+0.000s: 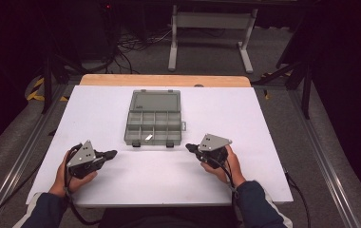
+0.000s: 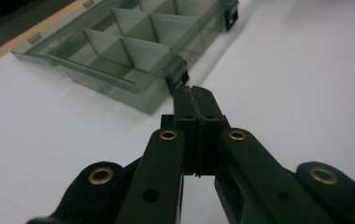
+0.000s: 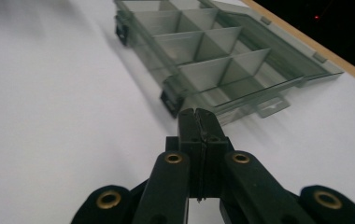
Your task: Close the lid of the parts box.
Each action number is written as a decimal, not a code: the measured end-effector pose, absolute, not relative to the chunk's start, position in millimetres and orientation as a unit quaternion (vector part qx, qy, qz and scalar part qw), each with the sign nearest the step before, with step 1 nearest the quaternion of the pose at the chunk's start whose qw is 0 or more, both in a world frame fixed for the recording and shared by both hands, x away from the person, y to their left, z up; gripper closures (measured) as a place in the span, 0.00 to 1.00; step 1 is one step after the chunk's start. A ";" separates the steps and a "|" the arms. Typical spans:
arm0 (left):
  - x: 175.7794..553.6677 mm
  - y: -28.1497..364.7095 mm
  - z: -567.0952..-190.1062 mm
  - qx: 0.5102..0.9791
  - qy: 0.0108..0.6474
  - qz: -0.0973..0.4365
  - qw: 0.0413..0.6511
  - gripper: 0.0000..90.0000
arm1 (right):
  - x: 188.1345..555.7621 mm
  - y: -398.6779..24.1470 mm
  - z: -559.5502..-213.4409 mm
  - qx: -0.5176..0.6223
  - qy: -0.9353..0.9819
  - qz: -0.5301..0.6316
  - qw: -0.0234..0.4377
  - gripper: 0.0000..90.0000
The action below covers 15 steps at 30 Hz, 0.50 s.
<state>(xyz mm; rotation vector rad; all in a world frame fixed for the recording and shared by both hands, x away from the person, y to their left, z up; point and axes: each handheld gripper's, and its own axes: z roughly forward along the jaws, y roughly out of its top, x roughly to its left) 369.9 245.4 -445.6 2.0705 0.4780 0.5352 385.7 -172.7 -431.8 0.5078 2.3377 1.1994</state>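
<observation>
1. The left hand-held gripper (image 1: 111, 153) rests low over the white desk (image 1: 98, 114), jaws pressed fully together with nothing between them. Its tip points toward the near left corner of the compartment box (image 1: 154, 124), which lies just ahead of it and to its right, not touching.
2. The compartment box, a grey see-through organizer, lies between and beyond the two grippers with its lid (image 1: 156, 100) folded open flat on the far side. One small pale item (image 1: 148, 137) lies in a front compartment; what it is cannot be told. The other cells look empty.
3. The right hand-held gripper (image 1: 188, 147) is likewise shut on nothing, its tip aimed at the box's near right corner, close but apart from the black latch (image 3: 171, 103).
4. Judged from this, no handling of the box is under way; any closing or sorting is left to do.
</observation>
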 end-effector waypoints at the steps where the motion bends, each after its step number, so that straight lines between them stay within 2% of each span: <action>1: 376.1 245.6 -443.3 0.841 0.194 0.218 0.455 1.00 | 394.1 -172.5 -428.2 0.187 0.849 0.433 0.237 1.00; 4: 399.3 244.9 -437.2 0.842 0.199 0.225 0.447 1.00 | 418.8 -169.5 -417.3 0.196 0.852 0.417 0.251 1.00; 15: 465.7 232.4 -414.8 0.845 0.223 0.234 0.425 1.00 | 486.6 -148.1 -394.6 0.232 0.851 0.408 0.235 1.00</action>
